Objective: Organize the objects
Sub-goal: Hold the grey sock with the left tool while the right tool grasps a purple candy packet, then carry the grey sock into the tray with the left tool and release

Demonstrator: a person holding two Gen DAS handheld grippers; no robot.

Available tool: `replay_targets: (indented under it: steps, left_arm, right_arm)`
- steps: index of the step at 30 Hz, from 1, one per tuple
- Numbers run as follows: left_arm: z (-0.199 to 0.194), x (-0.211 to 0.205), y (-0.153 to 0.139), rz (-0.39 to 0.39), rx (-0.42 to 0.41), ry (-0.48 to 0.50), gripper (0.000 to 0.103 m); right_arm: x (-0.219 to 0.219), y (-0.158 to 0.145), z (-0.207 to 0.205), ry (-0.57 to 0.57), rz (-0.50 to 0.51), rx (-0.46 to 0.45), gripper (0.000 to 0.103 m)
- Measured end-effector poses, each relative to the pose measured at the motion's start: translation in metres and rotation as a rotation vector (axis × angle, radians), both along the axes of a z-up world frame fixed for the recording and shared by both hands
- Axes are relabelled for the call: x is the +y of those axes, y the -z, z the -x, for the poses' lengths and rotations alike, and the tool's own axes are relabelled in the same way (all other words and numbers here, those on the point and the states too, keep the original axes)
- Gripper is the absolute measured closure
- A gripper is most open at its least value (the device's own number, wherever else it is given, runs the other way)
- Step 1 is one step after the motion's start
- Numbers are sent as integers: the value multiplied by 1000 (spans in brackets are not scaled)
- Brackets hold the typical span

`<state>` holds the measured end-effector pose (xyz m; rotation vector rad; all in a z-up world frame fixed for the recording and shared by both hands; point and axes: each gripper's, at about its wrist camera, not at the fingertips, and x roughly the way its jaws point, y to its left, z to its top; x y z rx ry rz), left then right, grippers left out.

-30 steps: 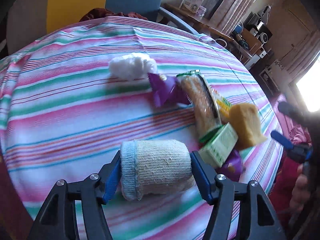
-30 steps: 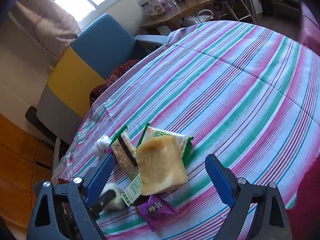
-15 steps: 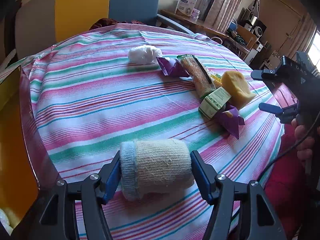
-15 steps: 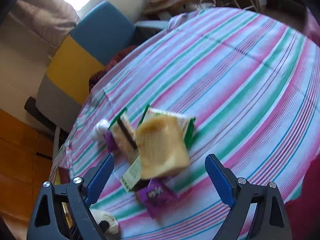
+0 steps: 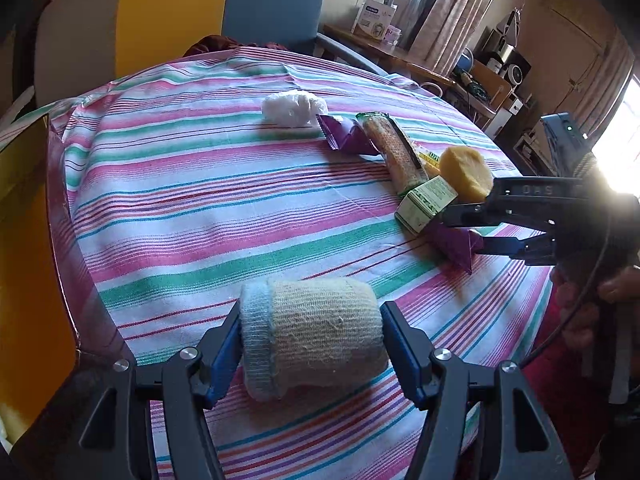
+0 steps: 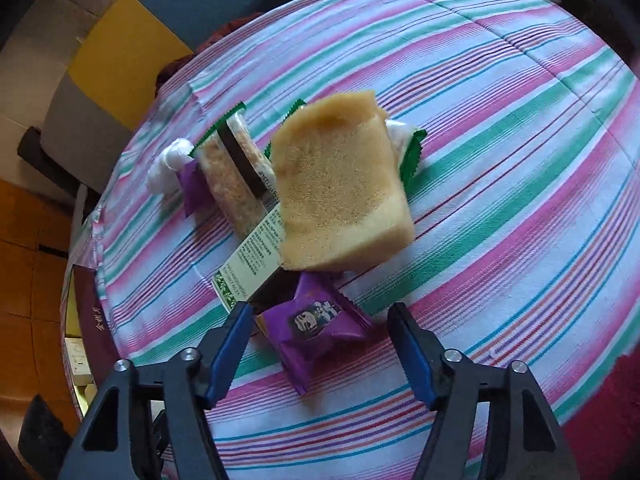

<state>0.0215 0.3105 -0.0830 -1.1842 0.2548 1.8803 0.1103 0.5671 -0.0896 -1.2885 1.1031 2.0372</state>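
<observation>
My left gripper (image 5: 312, 340) is shut on a beige rolled sock with a blue cuff (image 5: 316, 340), held above the near side of the striped tablecloth (image 5: 200, 220). My right gripper (image 6: 320, 340) is open, its blue jaws on either side of a purple snack packet (image 6: 320, 324); it also shows in the left wrist view (image 5: 476, 228). Behind the packet lie a yellow sponge (image 6: 340, 188), a green-white box (image 6: 252, 264), a long cracker pack (image 6: 232, 176), a second purple packet (image 6: 190, 184) and a white wad (image 6: 164, 164).
A blue and yellow armchair (image 5: 224, 4) stands past the table's far edge. A dark red book or box (image 6: 90, 320) sticks out at the table's left edge. Shelves and a desk with clutter (image 5: 488, 68) fill the room's right side.
My left gripper has pulled back from the pile toward the near table edge with the sock in it. My right gripper has moved down and in, now straddling the purple packet.
</observation>
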Motion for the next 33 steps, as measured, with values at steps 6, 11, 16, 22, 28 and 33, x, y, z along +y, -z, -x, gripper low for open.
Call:
replay_targets:
  steps: [6,11,16,22,28,33]
  left_arm:
    - [-1,-3,1,-9,-1,-4,37]
    - [-5,-6,-1,-4,17,7,37]
    - [-9,-12,-2,-2,15,18,37]
    - [-14,-17,-3,3,18,29,37]
    - [-18,-19,-9,-4,31,39,37]
    - [-24,-27,-27,-45,53,53,37]
  right_arm:
    - [-6,-1,16,-76,-77,-6,63]
    - [-13,-4,17,-114,-111,-11,66]
    - [-22,-3,23,-192,-88,-3,67]
    - [-20,6,19,-192,-5,7,62]
    - [-31,0,17,-234,-111,-32,63]
    - [-40,0,22,-281,-177,-74,64]
